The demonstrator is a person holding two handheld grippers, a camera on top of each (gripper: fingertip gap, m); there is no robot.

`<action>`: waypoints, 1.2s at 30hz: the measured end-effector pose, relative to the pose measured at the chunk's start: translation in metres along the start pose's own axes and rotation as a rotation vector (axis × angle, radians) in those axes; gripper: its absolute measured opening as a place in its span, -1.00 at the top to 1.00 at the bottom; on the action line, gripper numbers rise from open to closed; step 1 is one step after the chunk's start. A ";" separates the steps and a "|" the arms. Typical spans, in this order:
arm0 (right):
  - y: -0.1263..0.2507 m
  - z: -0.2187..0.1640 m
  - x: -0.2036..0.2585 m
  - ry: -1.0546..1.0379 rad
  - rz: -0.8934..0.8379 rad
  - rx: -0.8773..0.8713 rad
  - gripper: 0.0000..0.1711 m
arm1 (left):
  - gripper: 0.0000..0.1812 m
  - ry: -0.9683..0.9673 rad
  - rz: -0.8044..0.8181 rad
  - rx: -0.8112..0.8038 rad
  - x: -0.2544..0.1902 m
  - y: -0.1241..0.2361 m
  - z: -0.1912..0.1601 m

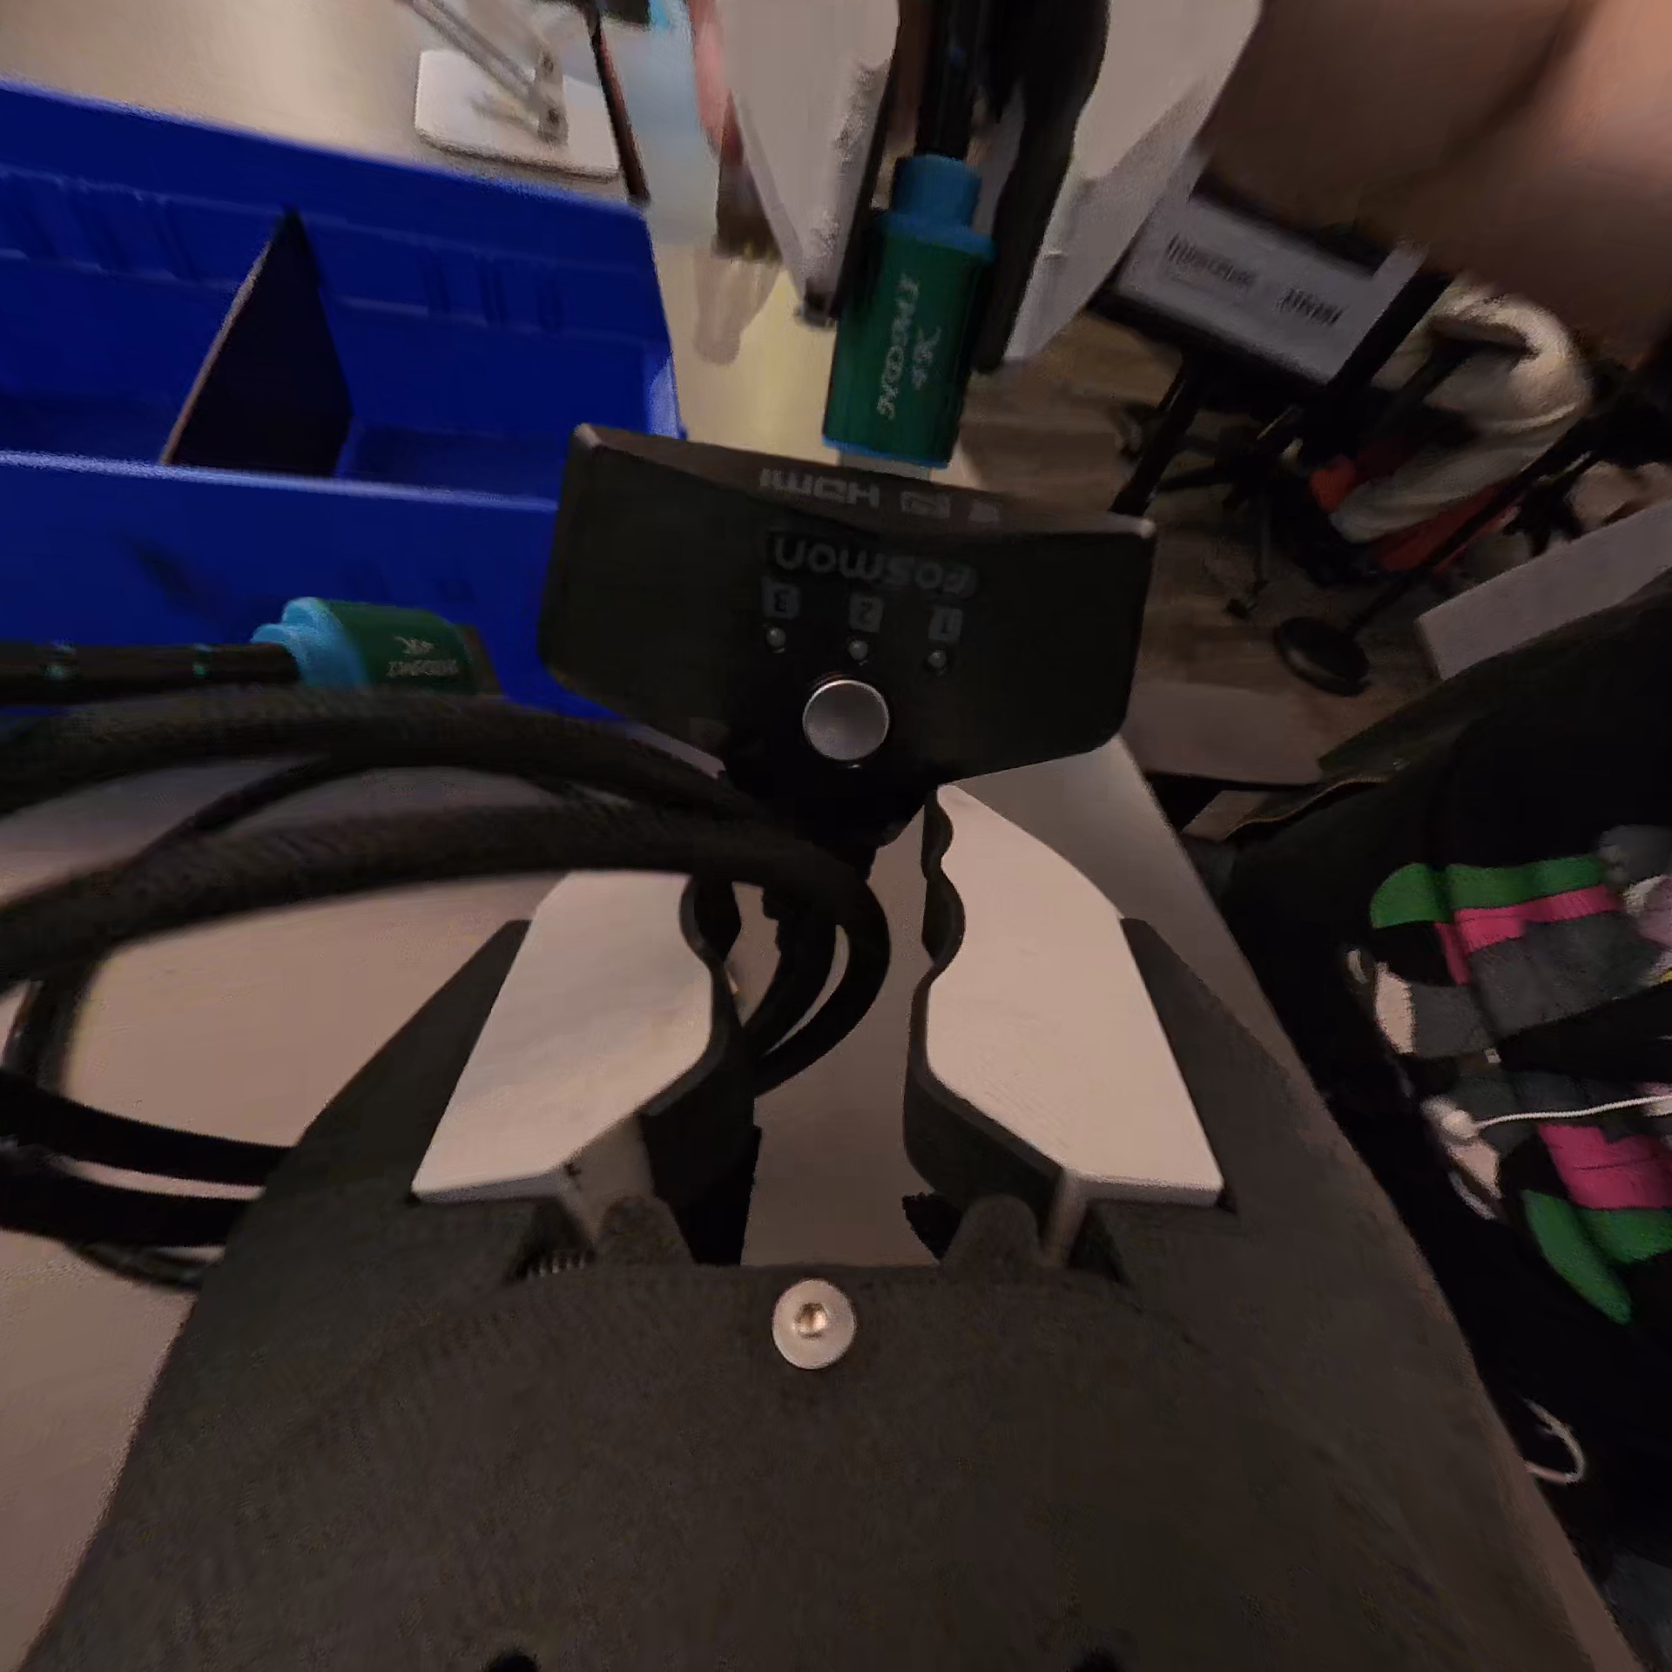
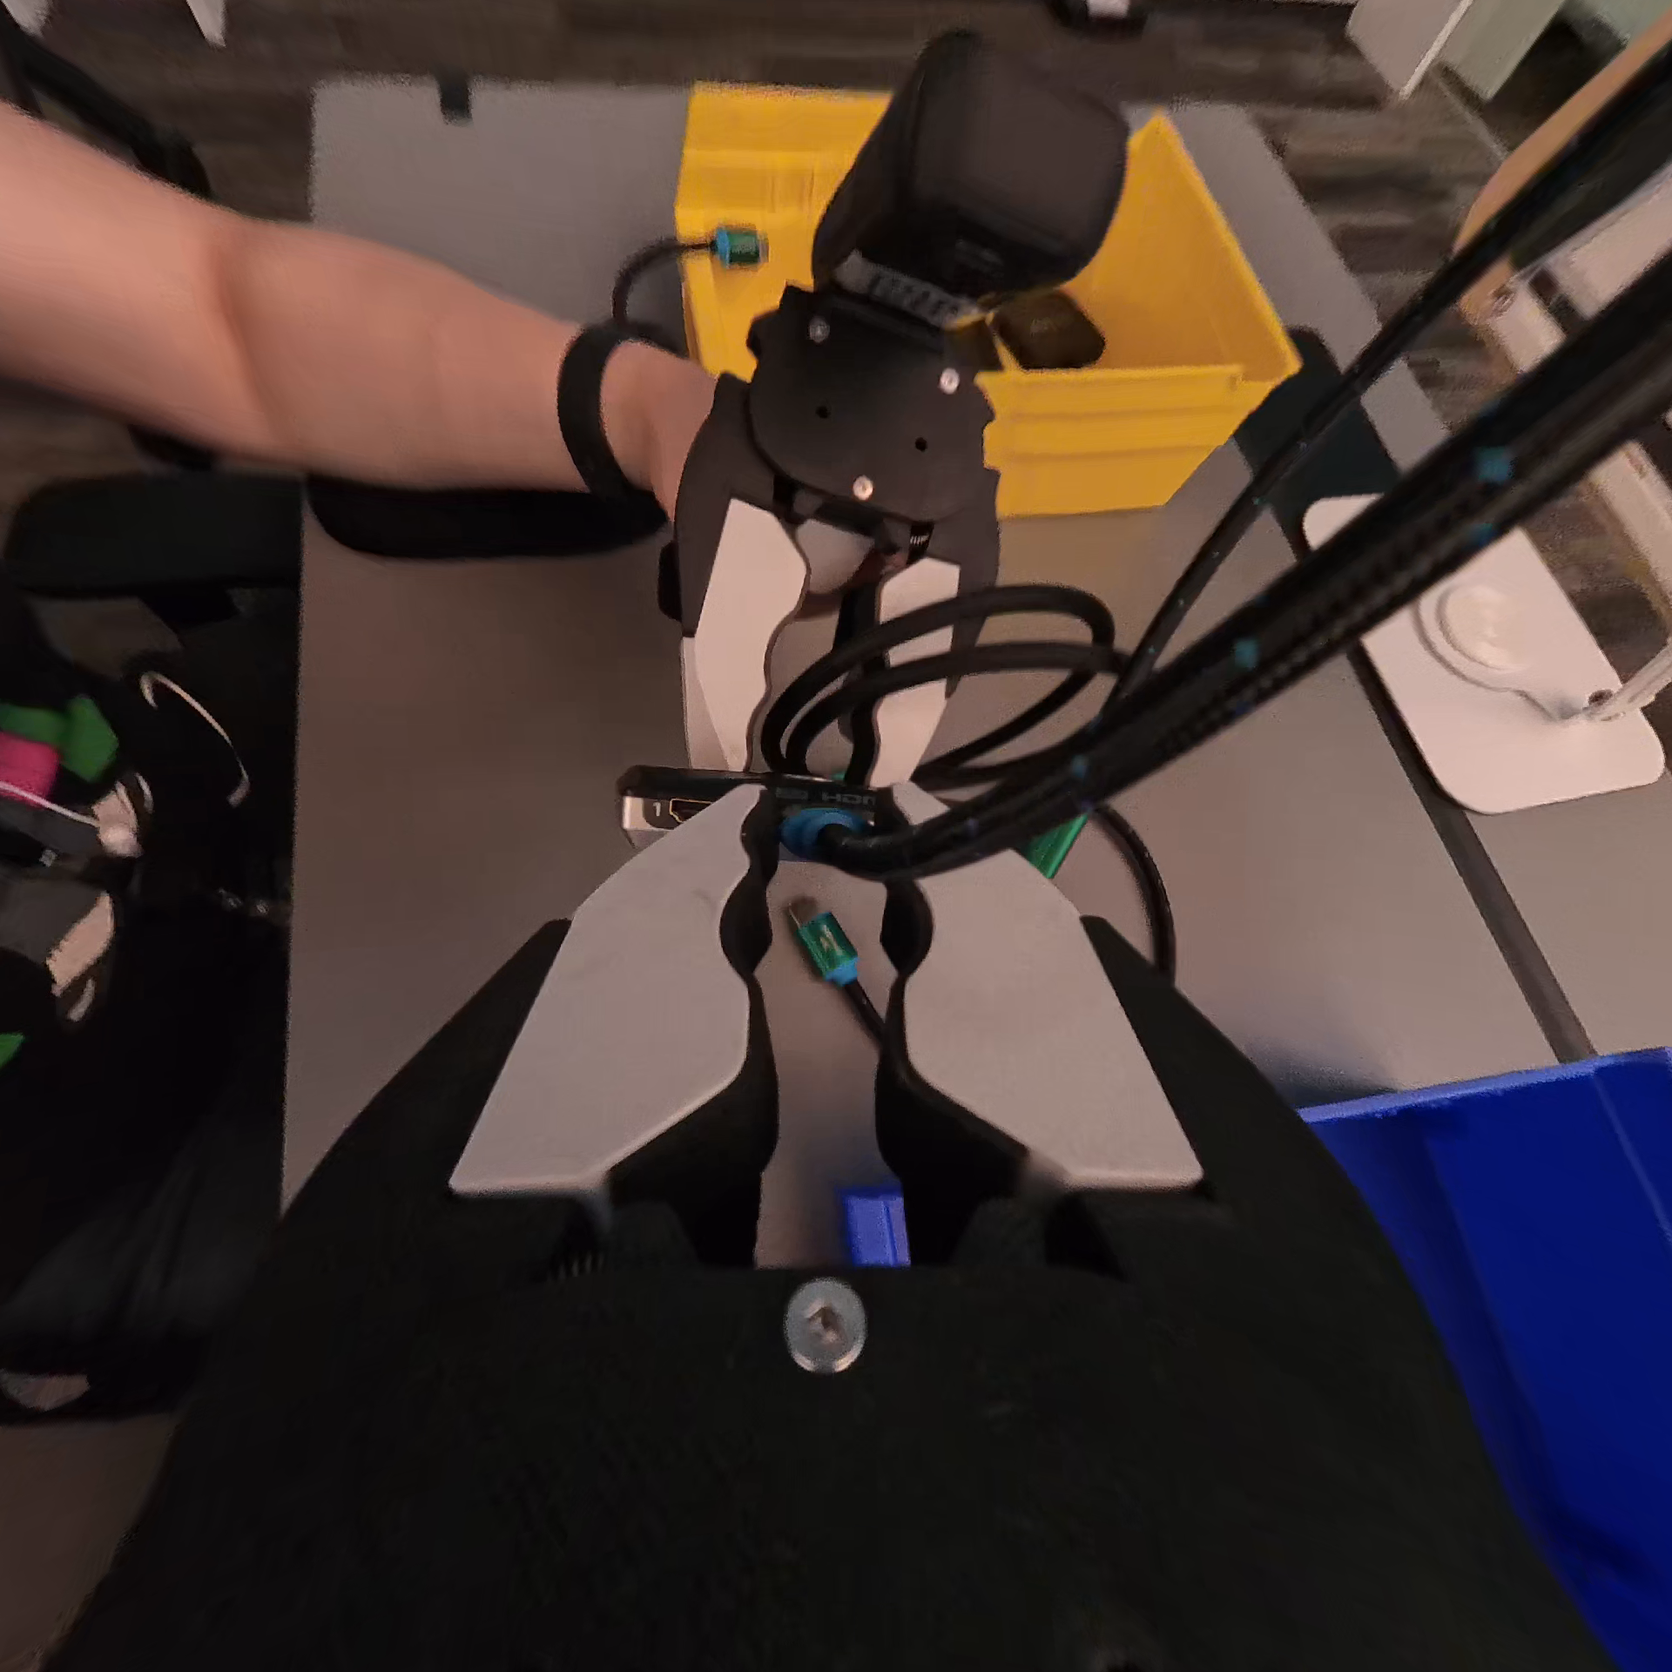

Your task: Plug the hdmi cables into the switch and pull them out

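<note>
A black HDMI switch [image 1: 841, 615] with a round silver button is held above the grey table by its narrow cable end in my left gripper [image 1: 891, 805], which is shut on it. My right gripper [image 2: 819, 837] is shut on a green HDMI plug with a blue collar [image 1: 896, 335]. The plug's metal tip meets the switch's far edge; how deep it sits is hidden. In the right wrist view the switch [image 2: 688, 805] shows edge-on, with the left gripper [image 2: 814, 760] beyond it. A second green plug [image 2: 823, 945] lies on the table, also visible in the left wrist view [image 1: 389, 647].
Black braided cables [image 1: 362, 814] loop over the table left of the switch. A blue bin [image 1: 271, 362] stands behind them, a yellow bin [image 2: 1131, 407] with another green plug [image 2: 737, 246] at its side, a white stand base [image 2: 1493, 706], and a person's arm [image 2: 317, 362]. My right fingertips sit around 7 cm from my left ones.
</note>
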State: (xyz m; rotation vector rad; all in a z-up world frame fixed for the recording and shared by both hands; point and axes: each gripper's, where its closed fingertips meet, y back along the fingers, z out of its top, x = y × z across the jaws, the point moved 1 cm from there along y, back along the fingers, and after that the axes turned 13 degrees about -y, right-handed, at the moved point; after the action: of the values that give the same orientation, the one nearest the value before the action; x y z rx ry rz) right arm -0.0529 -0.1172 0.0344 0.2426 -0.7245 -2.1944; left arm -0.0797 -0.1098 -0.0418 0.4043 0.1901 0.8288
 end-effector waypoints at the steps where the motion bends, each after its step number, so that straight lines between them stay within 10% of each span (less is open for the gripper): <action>1: 0.004 0.004 -0.001 -0.018 0.013 -0.034 0.75 | 0.59 0.009 -0.010 -0.042 -0.001 0.003 0.006; 12: 0.010 0.022 -0.019 -0.292 -0.022 -0.180 0.75 | 0.47 0.037 0.125 -0.237 0.013 0.001 0.022; 18: 0.004 0.025 -0.022 -0.320 -0.117 -0.116 0.75 | 0.06 -0.096 0.429 -0.121 0.027 -0.018 0.018; 24: 0.005 0.037 -0.026 -0.381 -0.229 -0.225 0.76 | 0.64 -0.214 0.715 -0.166 0.036 -0.008 0.031; 36: 0.023 0.029 -0.010 -0.474 -0.134 -0.190 0.73 | 0.75 -0.655 0.961 0.028 0.028 0.039 0.050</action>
State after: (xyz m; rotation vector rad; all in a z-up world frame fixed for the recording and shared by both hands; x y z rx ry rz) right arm -0.0428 -0.1093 0.0701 -0.3480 -0.7594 -2.4596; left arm -0.0716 -0.0790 0.0196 0.7913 -0.6575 1.5757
